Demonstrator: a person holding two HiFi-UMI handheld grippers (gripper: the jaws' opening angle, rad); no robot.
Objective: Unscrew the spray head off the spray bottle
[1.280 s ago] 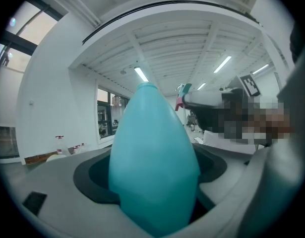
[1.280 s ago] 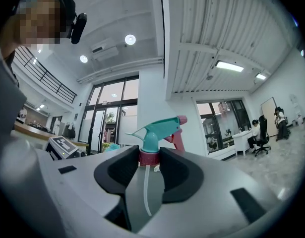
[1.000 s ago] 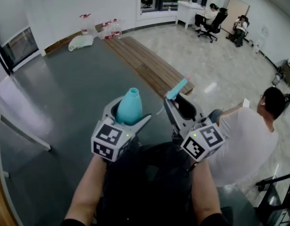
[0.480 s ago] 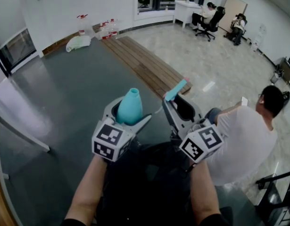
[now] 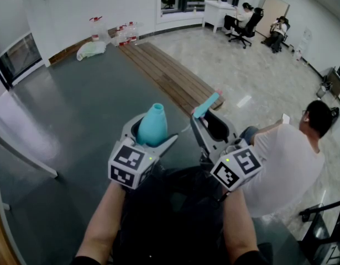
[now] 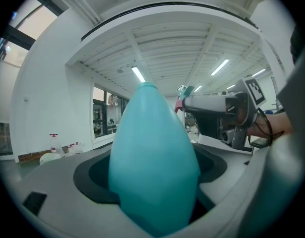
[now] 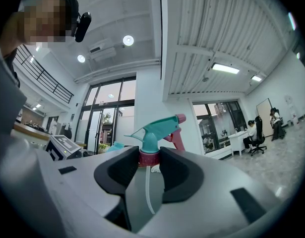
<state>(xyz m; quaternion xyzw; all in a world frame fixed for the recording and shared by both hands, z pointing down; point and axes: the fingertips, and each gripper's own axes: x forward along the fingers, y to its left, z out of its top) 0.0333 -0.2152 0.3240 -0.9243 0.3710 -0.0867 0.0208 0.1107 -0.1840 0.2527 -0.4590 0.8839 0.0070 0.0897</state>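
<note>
Unscrewing looks finished. The left gripper [image 5: 152, 139] has its jaws clamped on the teal spray bottle [image 5: 152, 123]. The right gripper [image 5: 209, 127] pinches the spray head [image 5: 206, 105] by its pink collar [image 7: 148, 157], apart at the bottle's 3 o'clock. Next, probably, both get set down.

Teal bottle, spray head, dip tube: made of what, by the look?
Bottle: probably opaque teal plastic, smooth satin skin with soft even sheen. Spray head: moulded hard plastic, teal body, pink trigger and nozzle, slightly glossy; its pink collar looks finely textured, maybe ribbed. Dip tube: thin translucent whitish tubing, likely flexible plastic, since it curves.
</note>
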